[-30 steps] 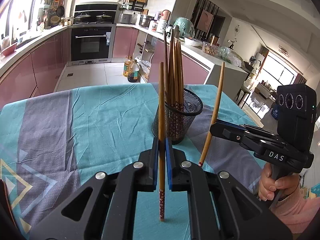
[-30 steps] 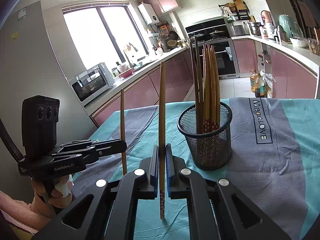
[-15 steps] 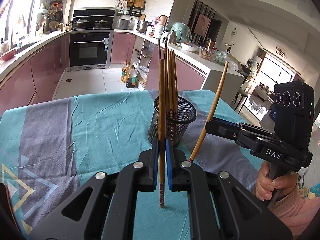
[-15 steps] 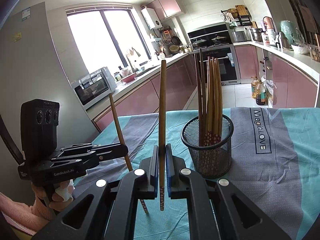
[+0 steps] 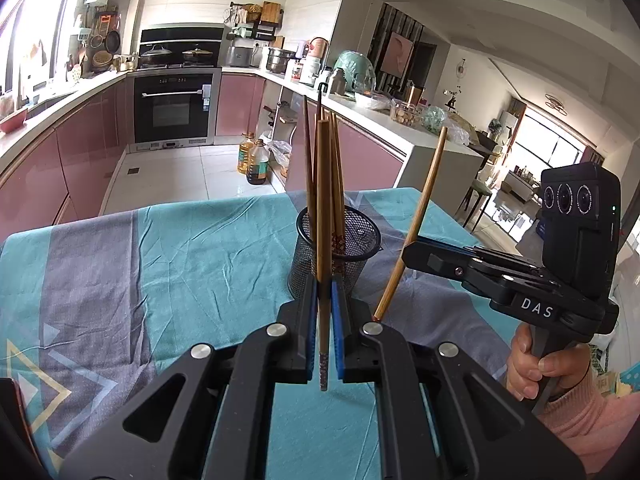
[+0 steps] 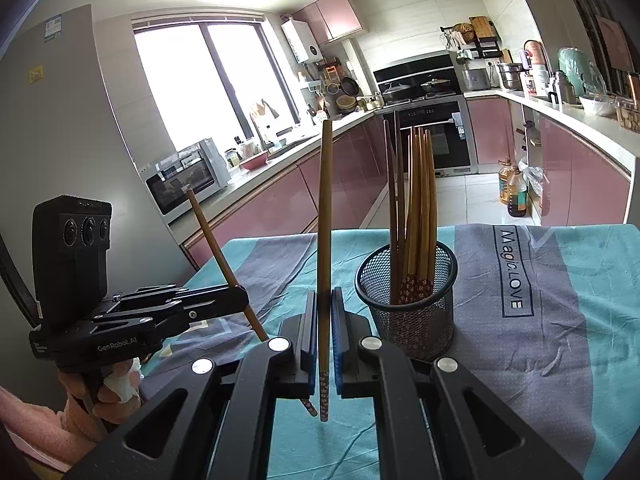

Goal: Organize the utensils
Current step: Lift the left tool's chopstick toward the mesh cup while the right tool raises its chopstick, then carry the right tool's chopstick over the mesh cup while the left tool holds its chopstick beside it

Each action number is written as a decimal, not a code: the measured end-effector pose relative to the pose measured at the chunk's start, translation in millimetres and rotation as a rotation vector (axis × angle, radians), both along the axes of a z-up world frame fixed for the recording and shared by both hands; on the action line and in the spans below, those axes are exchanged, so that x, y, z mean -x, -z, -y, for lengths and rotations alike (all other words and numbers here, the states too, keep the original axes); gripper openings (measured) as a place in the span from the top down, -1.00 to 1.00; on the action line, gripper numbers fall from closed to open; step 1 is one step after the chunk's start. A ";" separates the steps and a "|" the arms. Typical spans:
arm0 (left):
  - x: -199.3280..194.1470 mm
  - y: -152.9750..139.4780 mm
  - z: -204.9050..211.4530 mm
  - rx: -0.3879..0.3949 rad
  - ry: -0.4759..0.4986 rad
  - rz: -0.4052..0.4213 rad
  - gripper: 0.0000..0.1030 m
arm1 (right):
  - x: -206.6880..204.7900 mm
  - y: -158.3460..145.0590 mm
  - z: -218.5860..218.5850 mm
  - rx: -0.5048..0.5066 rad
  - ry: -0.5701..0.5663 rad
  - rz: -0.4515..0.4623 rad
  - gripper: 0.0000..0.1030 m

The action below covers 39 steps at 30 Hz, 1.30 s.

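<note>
A black mesh holder [image 5: 337,249] stands on the table with several wooden chopsticks upright in it; it also shows in the right wrist view [image 6: 408,300]. My left gripper [image 5: 324,320] is shut on one chopstick [image 5: 323,216], held upright just in front of the holder. My right gripper [image 6: 325,328] is shut on another chopstick [image 6: 325,220], upright, to the left of the holder. Each gripper shows in the other's view, with its chopstick tilted: the right gripper [image 5: 412,254] and the left gripper [image 6: 236,296].
The table carries a teal and grey cloth [image 5: 180,248] with printed lettering [image 6: 512,268]. Pink kitchen cabinets, an oven [image 5: 173,108] and a counter lie behind. The table's far edge is just past the holder. Oil bottles [image 5: 252,160] stand on the floor.
Both grippers have risen and drawn back a little from the holder, each still holding its chopstick. Seen from the other gripper, each chopstick now leans more.
</note>
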<state>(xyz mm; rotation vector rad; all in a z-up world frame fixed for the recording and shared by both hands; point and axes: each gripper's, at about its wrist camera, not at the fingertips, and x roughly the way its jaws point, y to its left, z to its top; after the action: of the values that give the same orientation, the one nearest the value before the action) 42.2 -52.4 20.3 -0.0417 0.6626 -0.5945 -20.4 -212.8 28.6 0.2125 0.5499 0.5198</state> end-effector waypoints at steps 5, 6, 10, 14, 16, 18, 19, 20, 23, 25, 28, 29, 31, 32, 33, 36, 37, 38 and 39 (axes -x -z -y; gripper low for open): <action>0.7 -2.1 1.0 -0.002 0.003 0.006 0.85 | -0.1 -1.4 3.5 0.001 0.005 0.005 0.89; 0.8 -2.4 1.1 -0.002 0.004 0.009 0.85 | -0.2 -1.8 4.1 0.000 0.005 0.006 0.89; 1.3 -2.8 1.5 -0.004 0.005 0.012 0.85 | -1.3 -2.7 4.4 0.002 0.007 0.010 0.89; 2.9 -4.5 2.1 -0.004 0.007 0.017 0.85 | -1.2 -4.1 5.8 0.004 0.008 0.016 0.89; 2.9 -5.9 2.3 -0.003 0.009 0.020 0.85 | -1.2 -4.8 6.2 0.003 0.009 0.018 0.89; 3.1 -7.3 2.2 -0.002 0.010 0.024 0.85 | -1.8 -5.8 5.6 0.004 0.010 0.020 0.89; 3.3 -8.1 2.8 -0.002 0.011 0.026 0.85 | -1.8 -6.1 6.2 0.004 0.009 0.021 0.89; 3.1 -9.6 3.3 -0.002 0.011 0.028 0.85 | -2.0 -6.7 6.7 0.004 0.009 0.022 0.89; 3.9 -11.9 3.6 -0.001 0.014 0.034 0.85 | -0.8 -7.6 6.6 0.005 0.011 0.026 0.89; 3.4 -12.4 3.1 -0.002 0.016 0.038 0.85 | -0.4 -8.6 6.7 0.006 0.012 0.029 0.89; 4.2 -13.5 4.0 -0.003 0.019 0.042 0.85 | 0.0 -9.3 6.8 0.007 0.014 0.033 0.89; 4.4 -13.9 4.2 -0.003 0.020 0.043 0.85 | -0.4 -9.8 6.5 0.007 0.014 0.035 0.89; 4.5 -14.4 4.2 -0.003 0.022 0.047 0.85 | -0.4 -10.7 6.5 0.009 0.014 0.038 0.89; 4.6 -15.1 4.4 -0.003 0.023 0.049 0.85 | -0.3 -11.0 6.3 0.009 0.014 0.039 0.89; 4.1 -15.5 5.1 -0.003 0.024 0.050 0.85 | -0.5 -11.5 6.4 0.010 0.014 0.040 0.89; 4.4 -16.8 6.0 -0.003 0.027 0.054 0.85 | -1.1 -13.0 6.9 0.011 0.015 0.042 0.89; 3.9 -17.5 6.8 -0.004 0.028 0.055 0.85 | -1.4 -13.4 7.0 0.012 0.015 0.043 0.89; 3.9 -17.7 7.2 -0.004 0.029 0.056 0.85 | -1.5 -13.9 7.2 0.011 0.015 0.044 0.89; 4.1 -17.8 7.6 -0.005 0.030 0.057 0.85 | -1.5 -14.2 7.2 0.012 0.015 0.045 0.89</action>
<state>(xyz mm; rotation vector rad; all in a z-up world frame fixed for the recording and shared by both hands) 38.1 -60.0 38.0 -0.0104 0.6107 -0.6213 -18.9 -220.0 42.8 0.1933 0.5072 0.5059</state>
